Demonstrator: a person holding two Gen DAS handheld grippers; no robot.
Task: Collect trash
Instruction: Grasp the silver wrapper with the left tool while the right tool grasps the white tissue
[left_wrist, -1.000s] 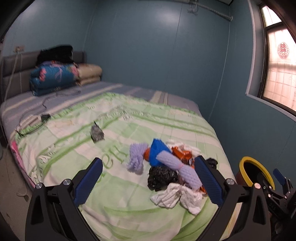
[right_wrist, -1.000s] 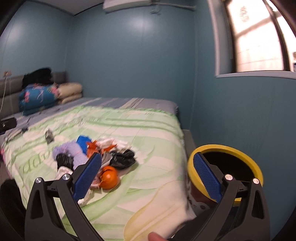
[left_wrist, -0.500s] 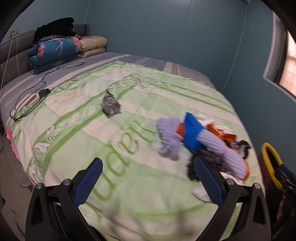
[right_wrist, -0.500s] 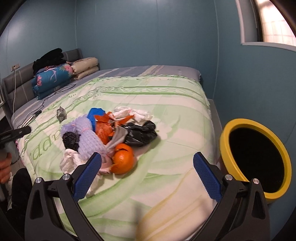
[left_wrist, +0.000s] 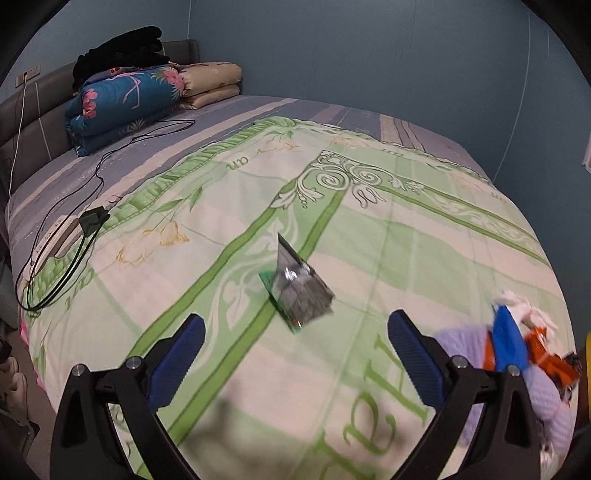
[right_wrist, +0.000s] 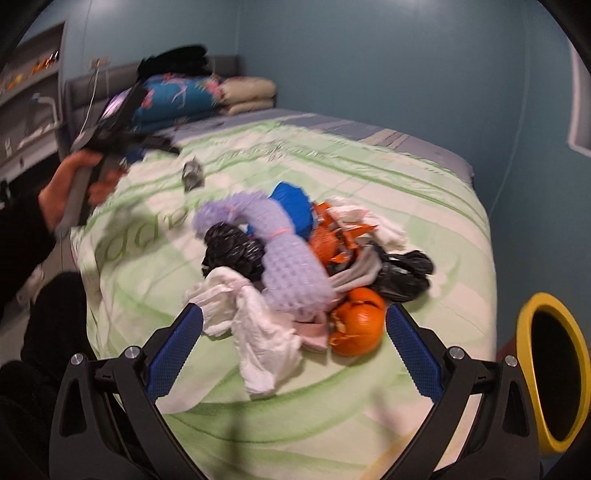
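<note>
A: Okay, left wrist view first. The left gripper (left_wrist: 293, 345) has its jaws spread wide with nothing between them, and it's aimed at the foil wrapper (left_wrist: 301, 290), a crumpled silver packet with a green edge lying alone on the green quilt (left_wrist: 406, 240). My guess is it's lined up for that stray piece because it sits well apart from everything else.

B: Any room around it?

A: Plenty. There's bare quilt on every side of the wrapper. The black cable (left_wrist: 62, 258) and its plug are far off toward the left bed edge. The trash pile (left_wrist: 517, 354) is at the right, near the quilt's edge.

B: Right wrist view?

A: The right gripper (right_wrist: 293, 341) also has its jaws wide apart and holds nothing. It hangs just above the near side of the pile: white tissue (right_wrist: 258, 332), a lilac foam net (right_wrist: 291, 269), black bags, and orange peel (right_wrist: 356, 325). The yellow-rimmed bin (right_wrist: 546, 373) is past the bed edge at the right, mouth open toward the camera. It looks placed for a short carry from the pile.

B: Anything to watch for?

A: The pile is loose and tangled, so a pinch may drag neighbours along. The peel is near the right fingertip. This view is blurry too. The person's left hand (right_wrist: 74, 192) is at the far left, with the wrapper beyond it.
</note>
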